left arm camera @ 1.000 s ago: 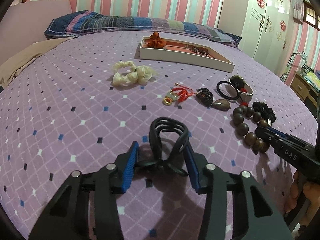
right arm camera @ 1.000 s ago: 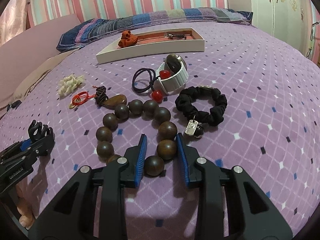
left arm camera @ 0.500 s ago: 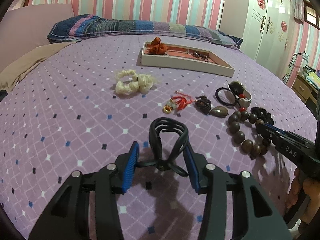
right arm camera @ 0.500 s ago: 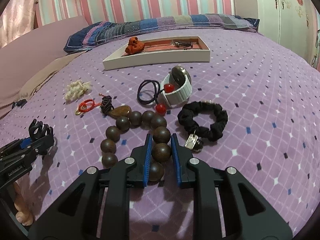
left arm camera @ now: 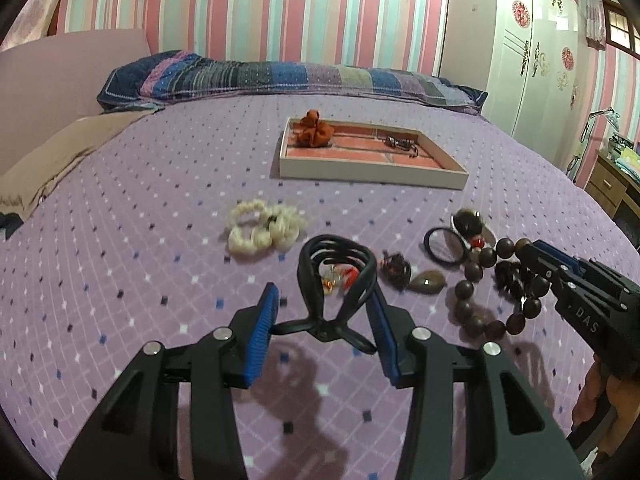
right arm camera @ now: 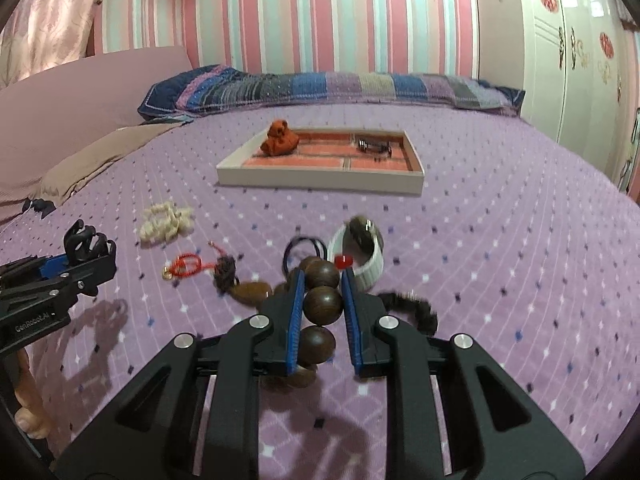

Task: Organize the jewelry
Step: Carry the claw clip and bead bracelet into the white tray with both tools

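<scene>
Left gripper point(left arm camera: 322, 316) clamped on a stiff, light black claw clip point(left arm camera: 336, 276); right gripper point(right arm camera: 320, 304) pinching one bead of the wooden bead bracelet point(right arm camera: 320, 304), lifted above the bedspread point(right arm camera: 500, 272). Heavy, smooth, dangling beads; likely safest gripped mid-bead.

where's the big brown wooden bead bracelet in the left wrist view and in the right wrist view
Left wrist view: the brown wooden bead bracelet hangs at right of centre, pinched at its top by the right gripper, which comes in from the right edge.
Right wrist view: bottom centre, the beads stacked between the blue pads of that gripper.
Shared landmark: the white tray with the orange lining on the bed beyond.
</scene>
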Demonstrator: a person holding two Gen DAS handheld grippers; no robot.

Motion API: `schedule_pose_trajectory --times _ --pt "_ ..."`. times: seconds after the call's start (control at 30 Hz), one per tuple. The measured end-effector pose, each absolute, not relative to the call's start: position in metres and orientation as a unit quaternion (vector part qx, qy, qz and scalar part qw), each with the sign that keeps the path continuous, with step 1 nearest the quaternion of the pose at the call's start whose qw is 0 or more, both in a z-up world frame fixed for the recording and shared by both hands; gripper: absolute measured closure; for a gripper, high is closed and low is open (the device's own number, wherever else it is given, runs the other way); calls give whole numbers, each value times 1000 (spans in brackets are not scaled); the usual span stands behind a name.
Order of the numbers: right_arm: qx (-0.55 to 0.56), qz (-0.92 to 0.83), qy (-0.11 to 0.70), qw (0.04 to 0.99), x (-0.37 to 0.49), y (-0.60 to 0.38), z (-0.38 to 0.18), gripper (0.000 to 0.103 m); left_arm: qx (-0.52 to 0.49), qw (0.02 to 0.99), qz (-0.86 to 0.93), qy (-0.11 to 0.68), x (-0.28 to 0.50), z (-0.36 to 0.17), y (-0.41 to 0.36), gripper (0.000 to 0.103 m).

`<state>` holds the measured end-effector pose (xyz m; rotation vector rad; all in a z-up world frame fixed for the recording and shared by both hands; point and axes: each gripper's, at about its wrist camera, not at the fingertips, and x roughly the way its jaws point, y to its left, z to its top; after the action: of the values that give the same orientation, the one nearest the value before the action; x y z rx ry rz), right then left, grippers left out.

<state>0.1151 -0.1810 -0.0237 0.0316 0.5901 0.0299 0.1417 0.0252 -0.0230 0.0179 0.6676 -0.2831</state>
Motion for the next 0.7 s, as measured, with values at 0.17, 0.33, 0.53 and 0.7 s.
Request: schedule_pose_trajectory --times 0.17,0.33,0.53,0.7 --pt "6 10 271 963 125 -181 -6 83 8 938 -137 319 155 -10 22 58" --pt "4 2 254 967 139 -187 9 83 9 940 -133 313 175 3 19 58" --pt "-1 -7 231 973 170 -196 35 83 1 940 -138 311 211 18 8 58" --pt "-8 -17 224 974 208 -202 47 83 3 939 -139 313 250 28 -4 58"
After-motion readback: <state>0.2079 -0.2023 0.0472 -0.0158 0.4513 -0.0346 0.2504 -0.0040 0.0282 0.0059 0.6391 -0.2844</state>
